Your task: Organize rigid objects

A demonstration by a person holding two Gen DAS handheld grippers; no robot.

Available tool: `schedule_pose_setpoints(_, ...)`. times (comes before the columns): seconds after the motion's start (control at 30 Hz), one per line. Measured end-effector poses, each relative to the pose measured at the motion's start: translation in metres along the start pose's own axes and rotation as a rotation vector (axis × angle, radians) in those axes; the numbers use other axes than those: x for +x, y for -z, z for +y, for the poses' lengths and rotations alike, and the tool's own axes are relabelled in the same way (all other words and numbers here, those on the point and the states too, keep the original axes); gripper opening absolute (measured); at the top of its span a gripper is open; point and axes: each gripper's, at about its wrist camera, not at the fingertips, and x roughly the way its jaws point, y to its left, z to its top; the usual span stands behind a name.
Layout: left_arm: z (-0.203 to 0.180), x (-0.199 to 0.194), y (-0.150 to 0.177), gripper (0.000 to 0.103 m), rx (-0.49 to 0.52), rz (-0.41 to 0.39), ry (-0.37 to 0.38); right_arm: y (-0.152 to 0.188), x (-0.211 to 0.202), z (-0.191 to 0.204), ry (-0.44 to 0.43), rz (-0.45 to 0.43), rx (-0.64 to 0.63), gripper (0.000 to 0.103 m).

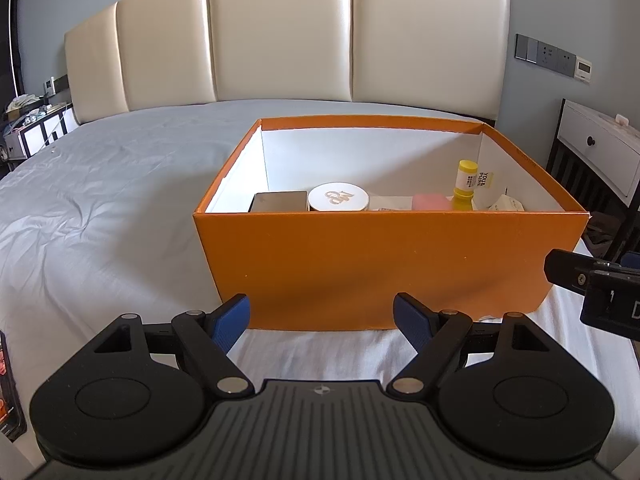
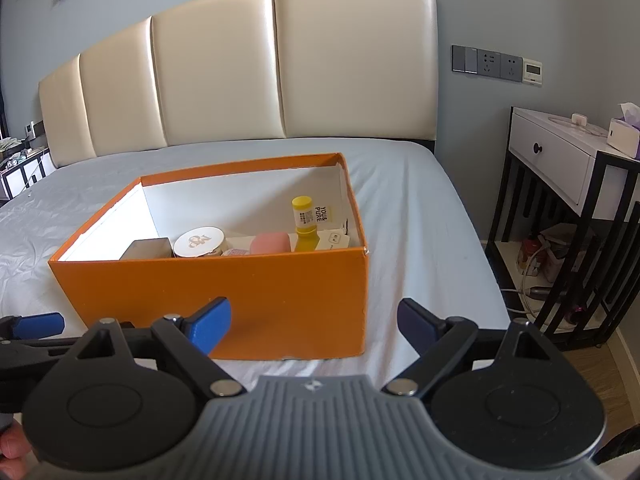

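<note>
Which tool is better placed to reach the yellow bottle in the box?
Probably right tool: open, nearest the orange box corner where the yellow bottle stands. Left tool faces the middle.

left tongs (image 1: 322, 322) gape empty before the orange box (image 1: 384, 268) on the bed (image 1: 100, 184).

A bed (image 1: 100, 168) with a pale grey-white sheet carried everything, its cream padded headboard (image 1: 280, 32) standing along the far edge. The sheet was creased, most of all toward the left edge. An open orange box (image 1: 380, 264) rested directly on it, close to the right edge and nearer the foot than the headboard. At the near left edge a dark flat object (image 1: 10, 384) showed, only partly in view.
</note>
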Motion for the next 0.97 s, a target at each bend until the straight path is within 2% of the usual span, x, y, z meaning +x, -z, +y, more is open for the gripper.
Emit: schedule_pose_setpoints(0.97,-0.0014,-0.0012,-0.0007,0.095,-0.001,-0.003,0.009,0.0009,0.0006,0.0004,0.002,0.005,-0.004,0.089)
